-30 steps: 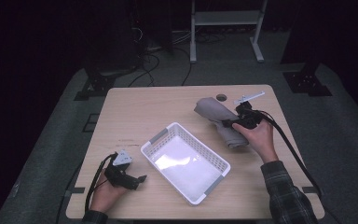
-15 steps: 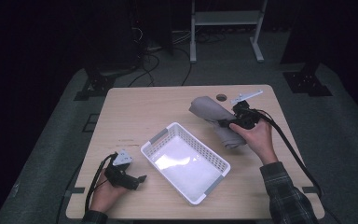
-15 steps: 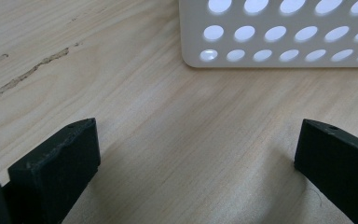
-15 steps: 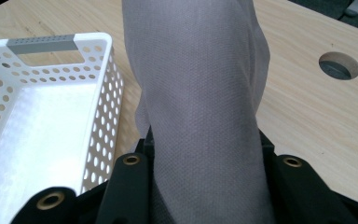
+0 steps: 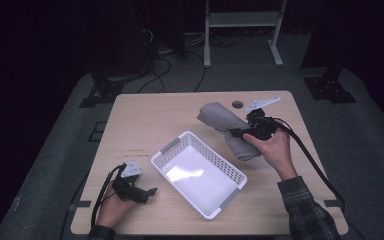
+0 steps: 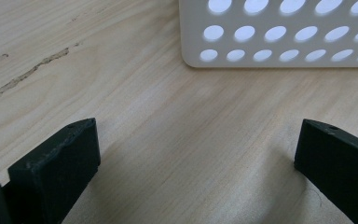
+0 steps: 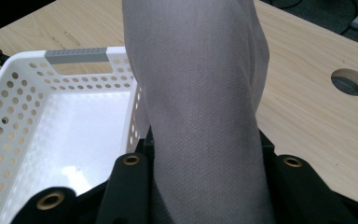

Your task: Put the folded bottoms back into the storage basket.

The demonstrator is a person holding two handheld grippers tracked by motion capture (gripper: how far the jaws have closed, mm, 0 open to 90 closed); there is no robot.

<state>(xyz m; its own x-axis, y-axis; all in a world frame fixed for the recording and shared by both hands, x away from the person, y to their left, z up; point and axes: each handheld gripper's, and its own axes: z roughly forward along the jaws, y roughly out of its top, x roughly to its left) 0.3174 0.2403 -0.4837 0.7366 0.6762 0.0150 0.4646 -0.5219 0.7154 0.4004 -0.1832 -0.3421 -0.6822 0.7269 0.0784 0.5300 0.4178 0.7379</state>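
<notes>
A rolled grey cloth [image 5: 225, 127] hangs over the right half of the wooden table [image 5: 155, 115], held off the surface by my right gripper [image 5: 242, 133], which is shut on its middle. In the right gripper view the grey cloth [image 7: 200, 93] rises between the two black jaws and hides the fingertips. A white perforated basket [image 5: 198, 172] stands in the middle of the table, just left of the cloth. My left gripper [image 5: 147, 194] rests near the front left corner, open, with bare wood between its fingertips [image 6: 56, 158], facing the basket wall [image 6: 279, 37].
A round cable hole [image 5: 237, 104] sits in the table's far edge behind the cloth. Cables trail from both grippers off the table's front. Beyond the table are a dark floor and a white stand [image 5: 242, 30].
My right gripper has lifted the grey cloth off the table and carried it a little toward the basket. The left gripper has stayed where it was.
</notes>
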